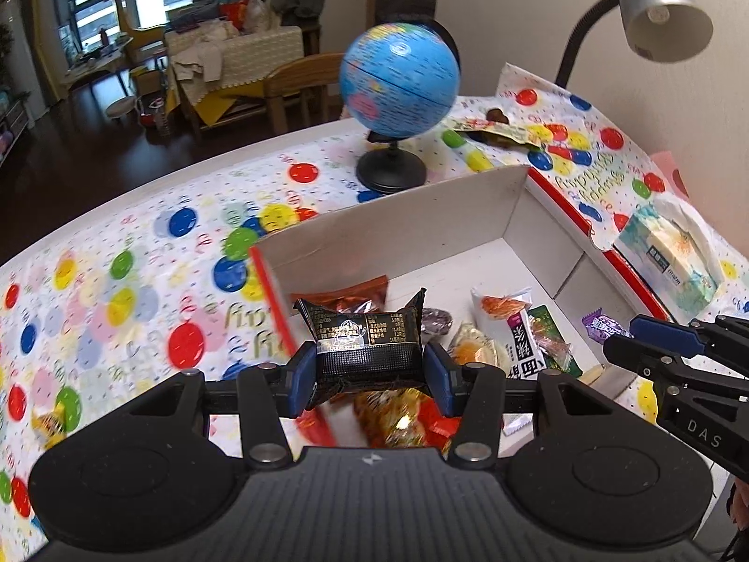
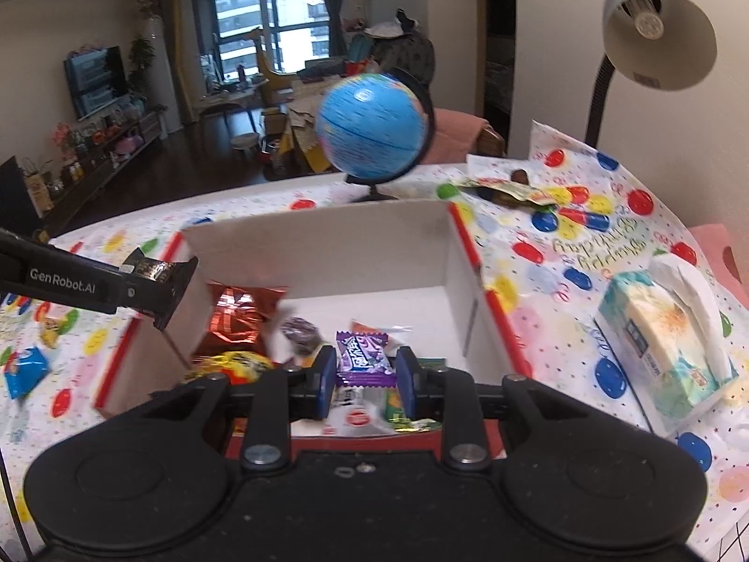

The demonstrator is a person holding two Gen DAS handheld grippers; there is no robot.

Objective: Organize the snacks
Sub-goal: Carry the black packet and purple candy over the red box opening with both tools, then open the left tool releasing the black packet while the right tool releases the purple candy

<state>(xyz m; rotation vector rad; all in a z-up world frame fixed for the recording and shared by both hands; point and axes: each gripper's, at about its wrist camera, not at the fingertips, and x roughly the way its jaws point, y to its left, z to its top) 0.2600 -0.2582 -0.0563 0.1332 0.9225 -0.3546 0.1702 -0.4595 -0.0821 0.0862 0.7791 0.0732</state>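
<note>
My left gripper is shut on a black snack packet and holds it over the near left edge of the white box with red rims. My right gripper is shut on a purple candy packet, held over the box's near side. It also shows at the right of the left wrist view. Several snacks lie inside the box: an orange-brown packet, a white packet, a green one. The left gripper shows in the right wrist view.
A blue globe on a black stand is behind the box. A tissue pack lies to the right, a desk lamp above it. A blue snack and a yellow one lie on the balloon tablecloth at left. Wrappers lie at the back.
</note>
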